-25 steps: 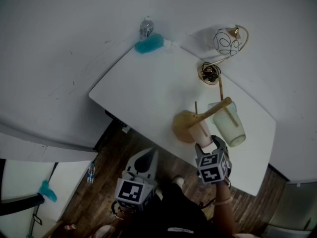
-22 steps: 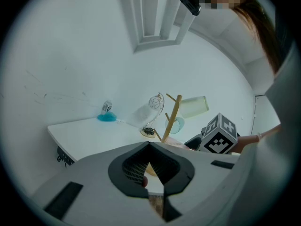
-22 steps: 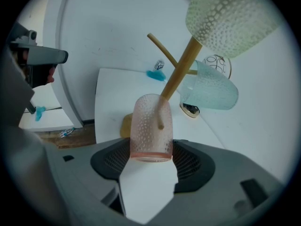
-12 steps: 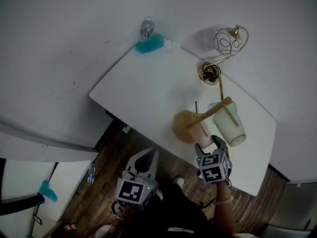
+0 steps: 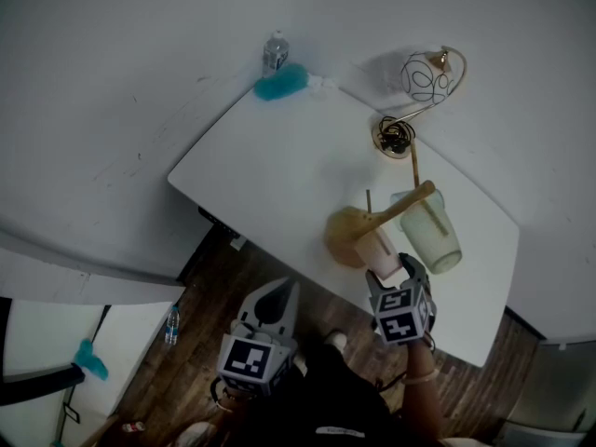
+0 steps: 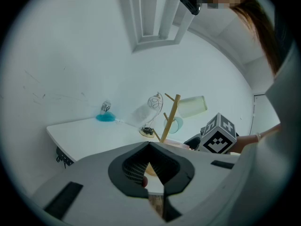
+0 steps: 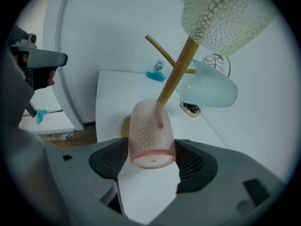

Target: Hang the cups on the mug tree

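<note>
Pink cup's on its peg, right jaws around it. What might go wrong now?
The right gripper has just been opening its jaws, the pink cup between them: a crooked retreat may drag it off its peg. A knock could rock the mug tree, loosening the green cup and blue cup.

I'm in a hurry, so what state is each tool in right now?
Left tool: closed, empty.
Right tool: open, jaws just been opening; pink cup between them, released.

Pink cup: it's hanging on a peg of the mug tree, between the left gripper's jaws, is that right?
Wrong gripper. The pink cup hangs on a peg of the mug tree between the jaws of the right gripper, which have just been opening; the right gripper view shows it.
</note>
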`<control>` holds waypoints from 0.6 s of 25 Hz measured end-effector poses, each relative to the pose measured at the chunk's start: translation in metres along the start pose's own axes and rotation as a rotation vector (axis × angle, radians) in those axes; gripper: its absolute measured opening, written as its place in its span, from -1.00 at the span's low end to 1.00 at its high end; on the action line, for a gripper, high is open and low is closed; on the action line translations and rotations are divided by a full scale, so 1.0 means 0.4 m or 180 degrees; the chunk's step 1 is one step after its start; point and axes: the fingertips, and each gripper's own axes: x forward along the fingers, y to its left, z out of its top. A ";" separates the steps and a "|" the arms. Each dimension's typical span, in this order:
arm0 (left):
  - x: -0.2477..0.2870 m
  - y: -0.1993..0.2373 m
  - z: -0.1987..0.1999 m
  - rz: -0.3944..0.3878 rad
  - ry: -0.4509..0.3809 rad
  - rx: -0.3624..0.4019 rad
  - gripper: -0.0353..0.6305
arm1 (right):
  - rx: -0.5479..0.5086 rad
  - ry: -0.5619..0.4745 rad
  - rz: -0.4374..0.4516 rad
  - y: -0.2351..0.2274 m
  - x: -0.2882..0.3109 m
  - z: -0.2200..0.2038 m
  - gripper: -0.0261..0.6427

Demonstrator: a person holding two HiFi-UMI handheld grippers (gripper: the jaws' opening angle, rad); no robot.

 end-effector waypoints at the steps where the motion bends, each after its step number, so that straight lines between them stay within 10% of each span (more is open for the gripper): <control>1: 0.000 0.000 0.000 -0.0002 0.0001 0.0002 -0.89 | -0.0001 0.0003 -0.0008 -0.001 -0.001 -0.001 0.04; 15: -0.008 0.001 0.004 -0.0062 0.0008 0.0050 -0.89 | 0.0121 -0.0006 -0.0140 -0.009 -0.017 -0.011 0.04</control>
